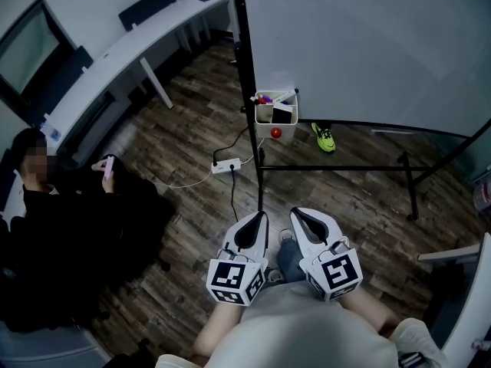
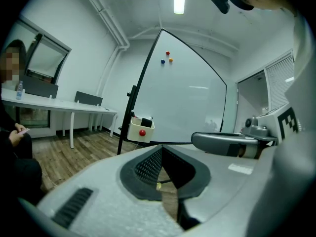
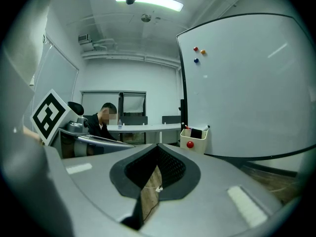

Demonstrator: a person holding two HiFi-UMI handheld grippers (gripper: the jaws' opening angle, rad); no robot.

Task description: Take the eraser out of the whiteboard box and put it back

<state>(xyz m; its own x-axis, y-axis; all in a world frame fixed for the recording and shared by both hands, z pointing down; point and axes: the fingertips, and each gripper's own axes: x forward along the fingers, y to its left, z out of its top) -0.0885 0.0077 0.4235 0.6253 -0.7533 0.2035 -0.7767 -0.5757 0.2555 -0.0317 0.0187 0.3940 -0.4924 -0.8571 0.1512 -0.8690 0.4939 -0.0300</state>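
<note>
The cream whiteboard box point(image 1: 265, 116) hangs at the whiteboard's lower left corner, with a red round magnet point(image 1: 275, 133) on its front. A black eraser point(image 1: 283, 114) stands inside it among several markers. Both grippers are held side by side well short of the box, pointing toward it. My left gripper point(image 1: 258, 215) is shut and holds nothing. My right gripper point(image 1: 298, 212) is shut and holds nothing too. The left gripper view shows the box point(image 2: 140, 130) and eraser point(image 2: 146, 123) ahead, beyond the gripper point(image 2: 162, 149). In the right gripper view the box point(image 3: 193, 140) lies beyond the gripper point(image 3: 158, 147).
The whiteboard point(image 1: 368, 44) stands on a black frame with floor bars point(image 1: 337, 167). A power strip point(image 1: 227, 165) with cables and a green shoe point(image 1: 324, 137) lie on the wood floor. A seated person point(image 1: 54, 228) is at the left beside a long white desk point(image 1: 130, 48).
</note>
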